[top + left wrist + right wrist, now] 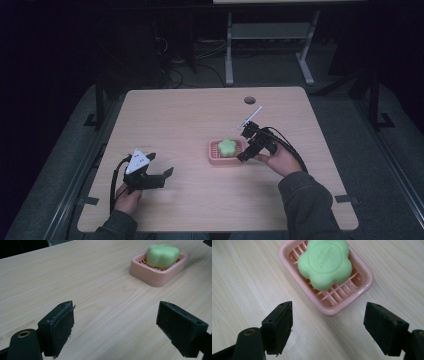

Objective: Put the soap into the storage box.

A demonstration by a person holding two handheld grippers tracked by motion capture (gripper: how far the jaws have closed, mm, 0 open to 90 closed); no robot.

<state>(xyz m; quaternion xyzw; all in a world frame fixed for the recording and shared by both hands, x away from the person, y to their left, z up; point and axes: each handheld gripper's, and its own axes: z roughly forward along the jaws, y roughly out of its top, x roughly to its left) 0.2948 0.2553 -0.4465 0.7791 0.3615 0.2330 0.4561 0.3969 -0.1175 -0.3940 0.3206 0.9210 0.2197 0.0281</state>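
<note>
Green flower soap (325, 262) in pink dish (359, 287), right tool (328, 325) lined up on it, nothing gripped yet.

We see the soap lying flat in the slatted dish, right of the counter (175, 120) middle, nearer the right edge. Our right tool hovers just beside the dish, jaws wide apart and empty. Left tool (115, 325) sits well apart toward the front-left corner, also wide apart and empty. We judge the soap light, stiff but dentable and slick; best pinched across two opposite notches between lobes. The dish looks light and could slide or lift with it.

soap (228, 146) in dish (214, 155), dish mid-table (190, 115), right tongs (243, 156) just beside
</note>
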